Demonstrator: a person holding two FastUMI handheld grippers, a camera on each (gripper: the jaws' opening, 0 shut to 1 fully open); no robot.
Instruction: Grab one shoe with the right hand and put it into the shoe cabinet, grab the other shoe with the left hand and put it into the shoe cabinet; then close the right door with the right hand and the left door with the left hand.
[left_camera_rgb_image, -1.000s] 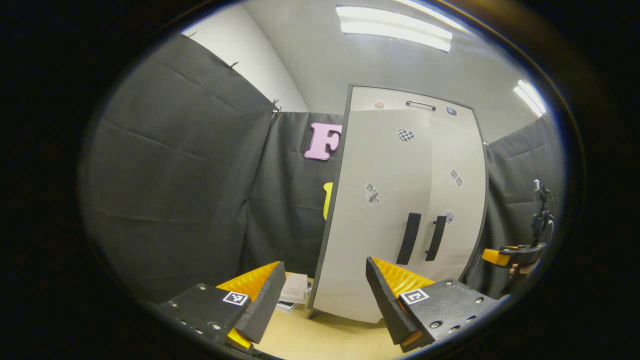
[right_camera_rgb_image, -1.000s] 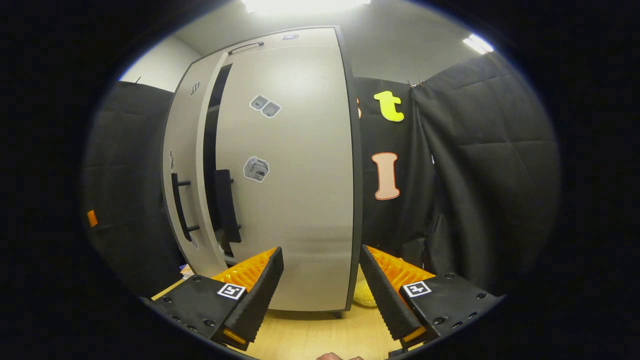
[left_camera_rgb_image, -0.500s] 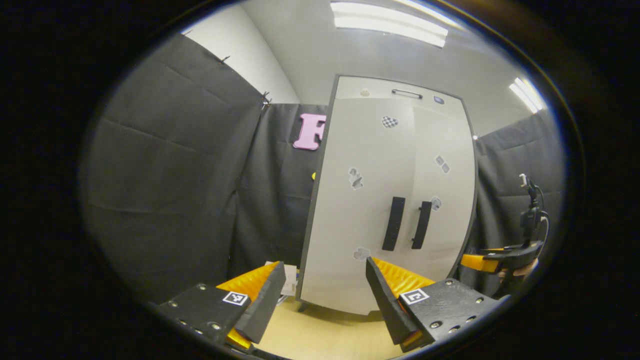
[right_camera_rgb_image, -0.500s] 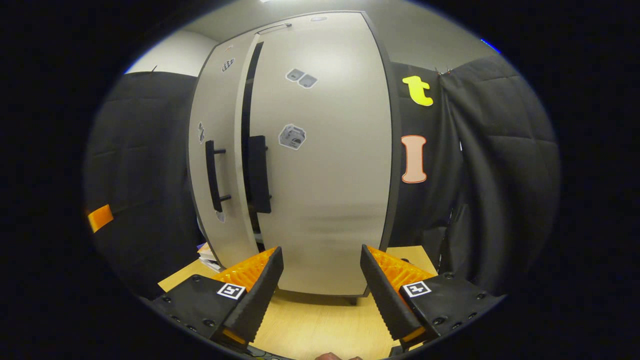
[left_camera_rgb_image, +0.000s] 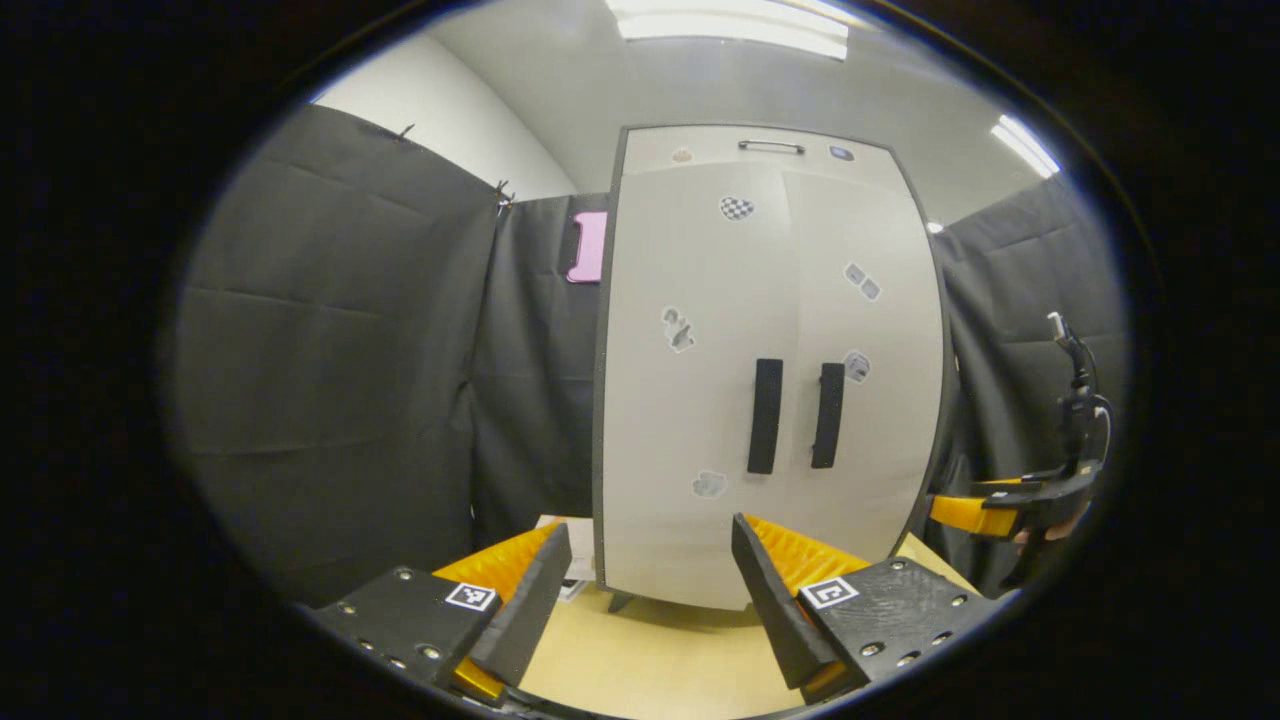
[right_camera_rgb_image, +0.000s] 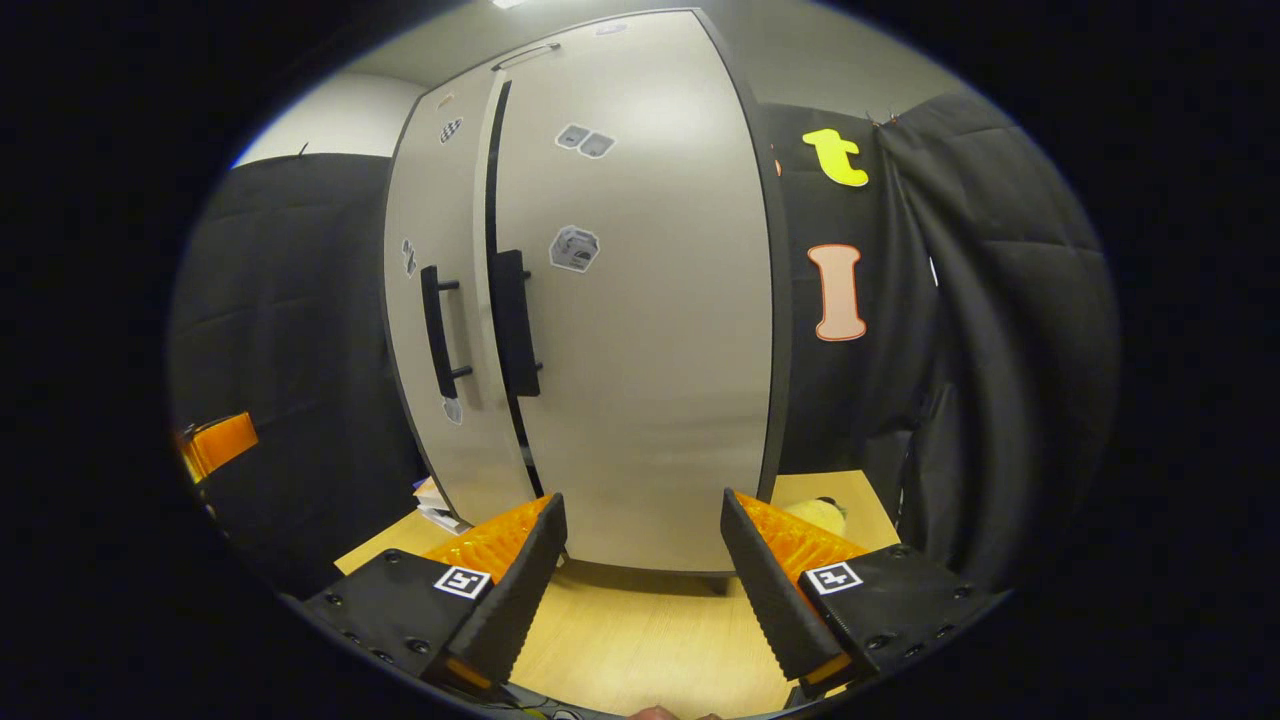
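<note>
Pale grey fronts face us: one shoe cabinet (left_camera_rgb_image: 700, 400) stands upright on the wooden floor (left_camera_rgb_image: 650, 665) at the far side of the booth, with two doors. In the left gripper view the left door (left_camera_rgb_image: 690, 420) and right door (left_camera_rgb_image: 870, 300) look flush. From the right gripper view a thin dark slit runs between the left door (right_camera_rgb_image: 440, 330) and the right door (right_camera_rgb_image: 640, 330), so the right one seems to sit very slightly proud; I cannot tell if it is fully home. Two black vertical handles sit side by side near the middle seam, the left handle (left_camera_rgb_image: 765, 415) and the right handle (left_camera_rgb_image: 827, 415). Several small stickers dot the fronts. No shoe can be seen outside the cabinet.

Two grippers are in the room. The left gripper (left_camera_rgb_image: 640, 590) hangs in front of the cabinet, near its lower left, fingers spread wide and grasping nothing, touching nothing. The right gripper (right_camera_rgb_image: 640, 580) hangs before the lower part of the right door, likewise spread wide and empty, apart from the door. From the left gripper view it appears at the far right (left_camera_rgb_image: 985, 512), beside the cabinet's right edge, with a bit of the hand (left_camera_rgb_image: 1040, 530) that holds it.

Some papers (right_camera_rgb_image: 435, 505) lie on the floor by the cabinet's left foot, and one small yellow soft thing (right_camera_rgb_image: 820, 513) lies by its right rear corner.
</note>
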